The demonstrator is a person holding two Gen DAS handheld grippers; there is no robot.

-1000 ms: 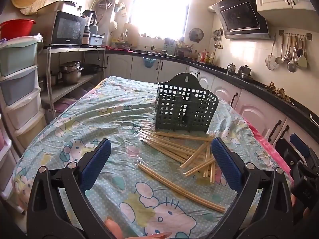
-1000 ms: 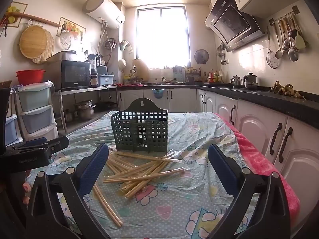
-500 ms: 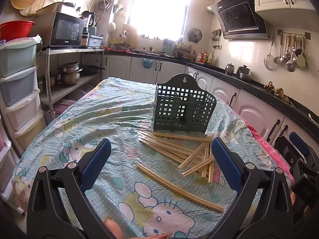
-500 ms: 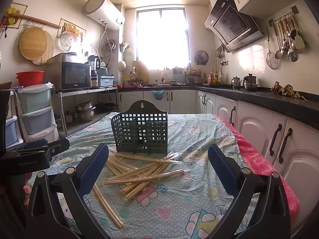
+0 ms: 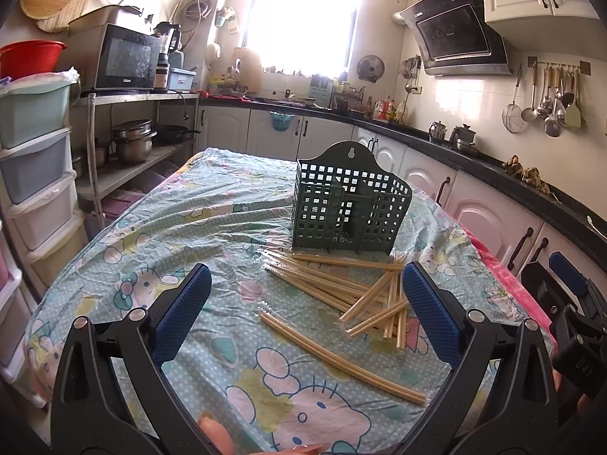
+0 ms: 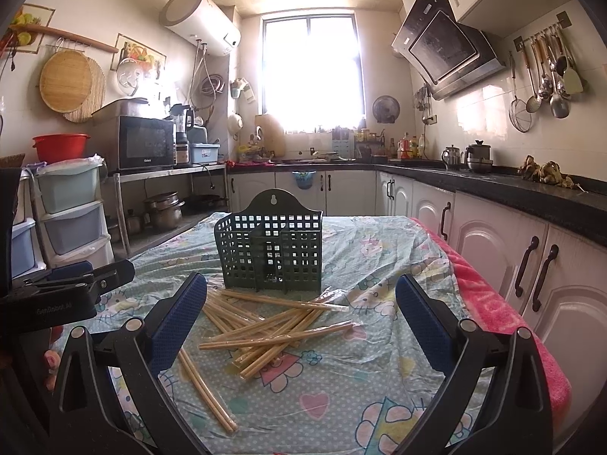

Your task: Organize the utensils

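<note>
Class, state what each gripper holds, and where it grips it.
Nothing is held: the left gripper and right gripper are open; the wrapped bamboo chopsticks lie on the table.

The basket (image 6: 270,244) stands upright on the table (image 6: 383,356), near its middle. Just before the basket lies a heap of chopsticks (image 6: 265,322), crossing one another; the nearest to the basket lie along its front foot. One pair (image 5: 341,352) lies apart from the heap, farther from the basket, toward the near table edge. Behind the basket a counter (image 6: 326,161) runs under the window (image 6: 311,76) and turns along the wall to the basket's right. Left of the basket stands a shelf (image 6: 167,170) with a microwave (image 6: 144,144) on it and pots (image 6: 165,210) below. Ladles (image 6: 542,76) hang on the wall right of the basket, above the counter.
</note>
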